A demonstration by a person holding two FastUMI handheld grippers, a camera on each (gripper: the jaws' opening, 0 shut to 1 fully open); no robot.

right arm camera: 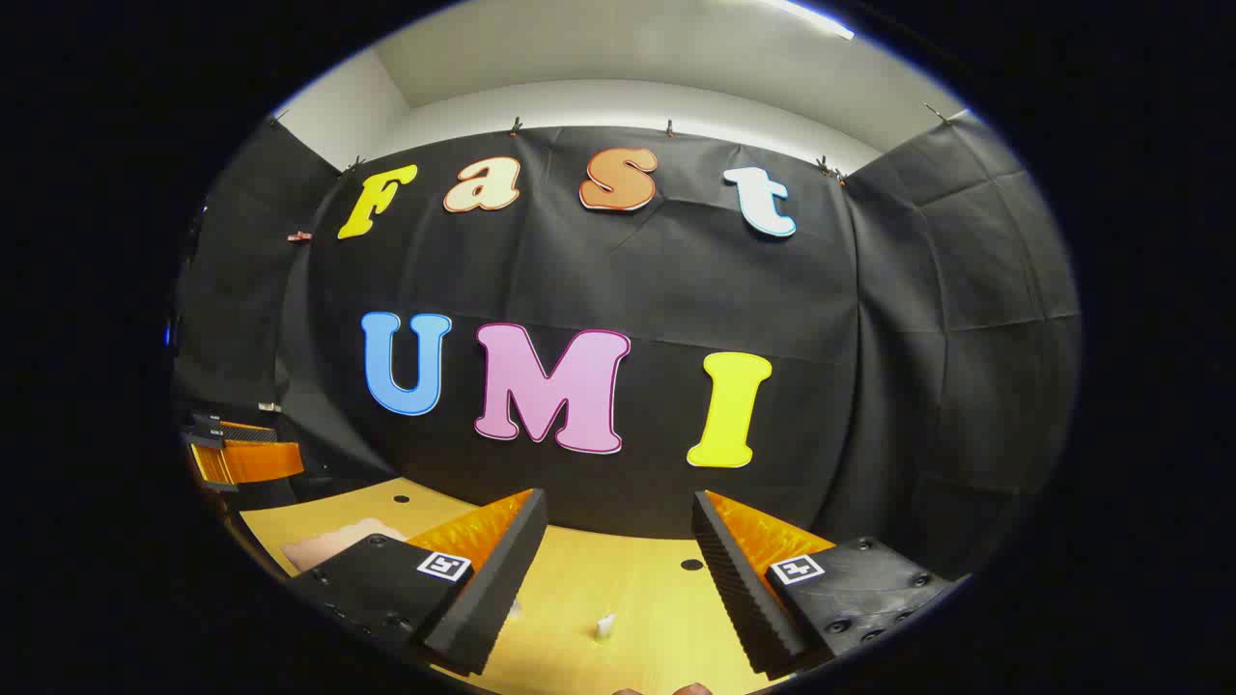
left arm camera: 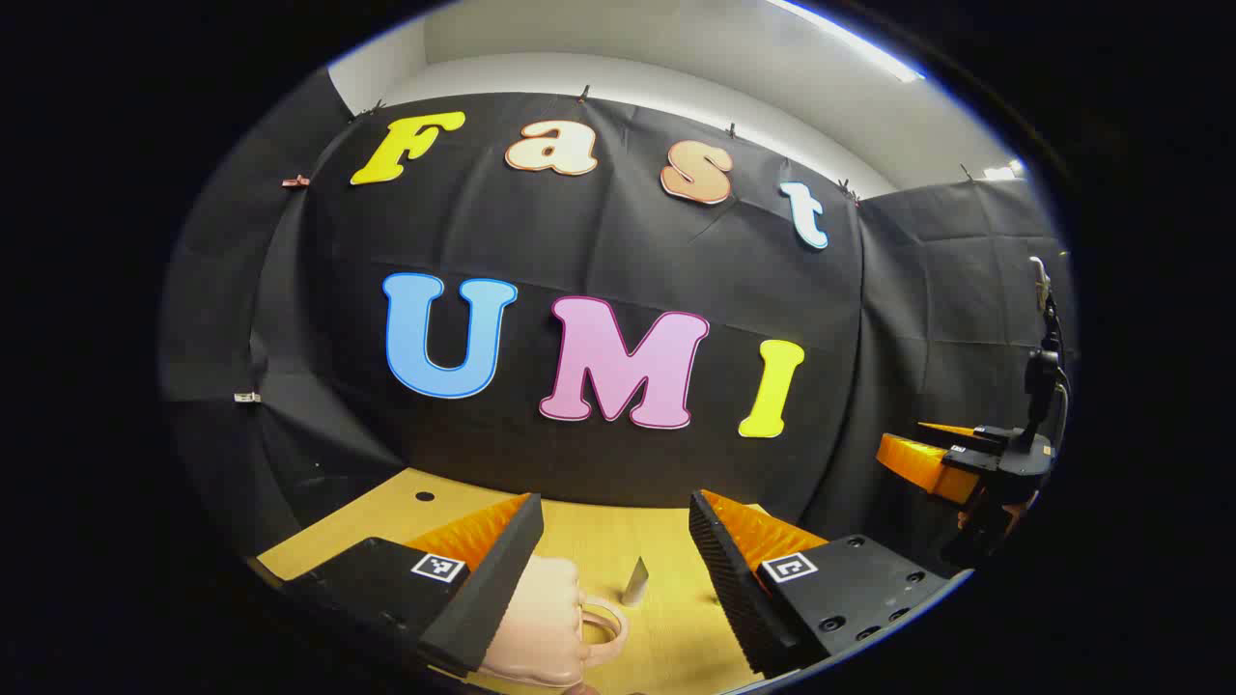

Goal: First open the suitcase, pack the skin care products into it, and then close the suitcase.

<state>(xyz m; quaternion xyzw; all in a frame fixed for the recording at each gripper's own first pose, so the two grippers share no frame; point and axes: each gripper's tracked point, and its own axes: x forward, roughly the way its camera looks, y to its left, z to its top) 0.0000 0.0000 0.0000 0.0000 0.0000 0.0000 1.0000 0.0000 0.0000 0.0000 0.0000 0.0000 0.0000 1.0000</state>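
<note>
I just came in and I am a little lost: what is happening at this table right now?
A person holds two grippers above a wooden table, both open and holding nothing. The left gripper hovers over a pink suitcase, which looks closed, with a small tube standing just beyond it. The right gripper hangs to the side, over another small item. Packing seems not yet begun.

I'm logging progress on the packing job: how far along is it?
Nothing looks done yet. The pink suitcase lies on the table, apparently shut, a small tube beside it. Left gripper and right gripper are open and hold nothing. Opening, packing and closing remain.
</note>
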